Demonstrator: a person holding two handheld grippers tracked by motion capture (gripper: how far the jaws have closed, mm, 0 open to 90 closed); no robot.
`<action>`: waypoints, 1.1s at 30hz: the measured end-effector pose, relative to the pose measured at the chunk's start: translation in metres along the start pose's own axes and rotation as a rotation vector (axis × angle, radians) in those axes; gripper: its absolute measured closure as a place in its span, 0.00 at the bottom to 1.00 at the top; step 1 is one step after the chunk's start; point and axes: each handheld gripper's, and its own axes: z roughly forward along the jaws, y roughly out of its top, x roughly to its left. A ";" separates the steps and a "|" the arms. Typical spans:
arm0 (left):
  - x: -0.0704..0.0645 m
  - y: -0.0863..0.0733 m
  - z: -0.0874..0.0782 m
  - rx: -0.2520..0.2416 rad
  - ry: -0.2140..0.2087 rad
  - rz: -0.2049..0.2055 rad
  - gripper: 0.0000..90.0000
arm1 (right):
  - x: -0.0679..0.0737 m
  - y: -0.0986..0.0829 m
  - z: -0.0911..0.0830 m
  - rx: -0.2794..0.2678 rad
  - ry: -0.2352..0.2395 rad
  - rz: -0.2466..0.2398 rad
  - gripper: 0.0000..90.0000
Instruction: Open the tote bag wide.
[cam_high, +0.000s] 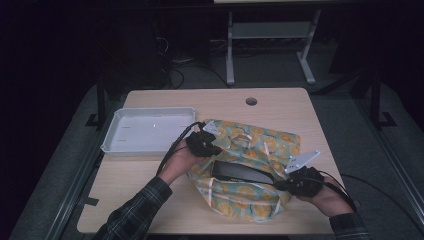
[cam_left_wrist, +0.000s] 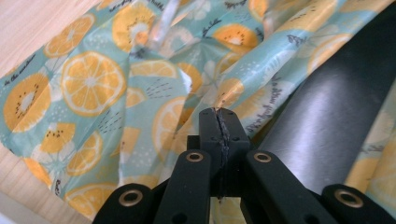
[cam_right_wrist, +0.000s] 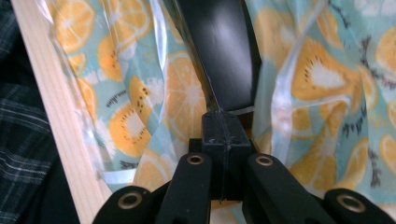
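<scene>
Orange fruit slices cover the bag (cam_high: 250, 170) lying on the worktop (cam_high: 150, 190) beside a white tray (cam_high: 150, 131). Our left tongs (cam_high: 207, 146) and right tongs (cam_high: 287, 184) are both clamped on its rim. We seem to be opening it. Next, pull apart gently. A long black thing (cam_high: 242, 172) inside lies left to right.

**Where our three cameras look**

From the high view we look forward and down over the whole table (cam_high: 150, 200), floor in the upper frame. Our left and right gripper views sit close along their jaws, pressed near the orange-print bag (cam_left_wrist: 88, 84) and its dark opening (cam_right_wrist: 224, 51), which all three share mid-frame.
</scene>
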 end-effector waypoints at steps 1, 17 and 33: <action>0.001 -0.001 0.002 0.003 0.001 -0.007 1.00 | -0.001 -0.001 0.001 0.012 -0.004 0.002 1.00; 0.009 -0.016 0.026 0.087 0.001 0.003 1.00 | -0.006 -0.015 0.028 0.144 -0.008 0.013 0.99; 0.002 -0.020 0.041 0.117 -0.002 0.035 0.99 | -0.002 -0.011 0.019 0.100 -0.027 0.026 0.93</action>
